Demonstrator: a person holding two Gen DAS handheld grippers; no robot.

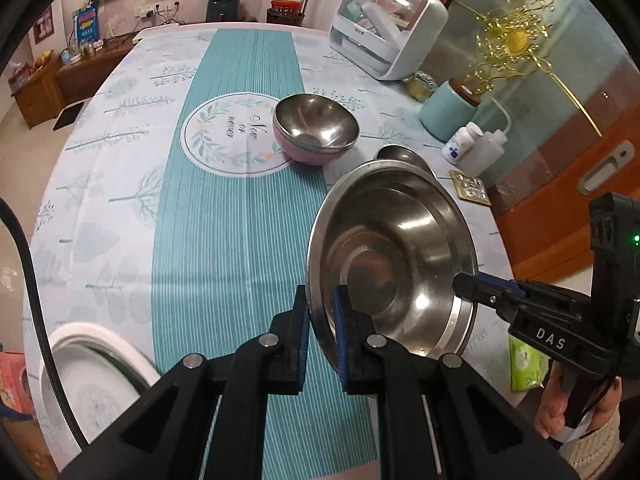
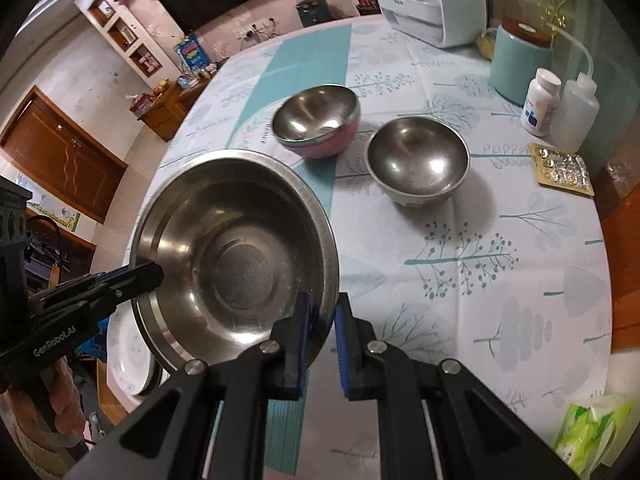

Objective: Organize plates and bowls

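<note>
Two grippers share one load: the left gripper (image 1: 320, 330) is clamped on the near rim of a wide steel basin (image 1: 394, 260), its blue pads pinching the thin metal edge, and the right gripper (image 2: 322, 338) is clamped on the opposite rim of the same basin (image 2: 236, 256). In the left wrist view the right gripper (image 1: 466, 286) reaches in from the right side, with a hand (image 1: 560, 408) and a knitted cuff below it. The basin hangs tilted between them, clear of the tablecloth (image 1: 224, 248).

Just beyond the basin, ahead of the right gripper, a small steel bowl (image 2: 418, 158) stands upright on the cloth by itself. Further ahead and a little to the left sits a pink bowl (image 2: 340, 138) with another steel bowl (image 2: 316, 114) nested inside it; the two groups stand near each other but apart.

Below and left of the left gripper, at the table's edge, a white plate (image 1: 94, 364) shows, partly hidden.

Off to the right of the right gripper lie a foil pill pack (image 2: 562, 170), a white pill bottle (image 2: 540, 102) and a squeeze bottle (image 2: 576, 112), with a teal canister (image 2: 520, 68) behind them. A white countertop cabinet (image 1: 386, 24) stands at the far edge of the table.
</note>
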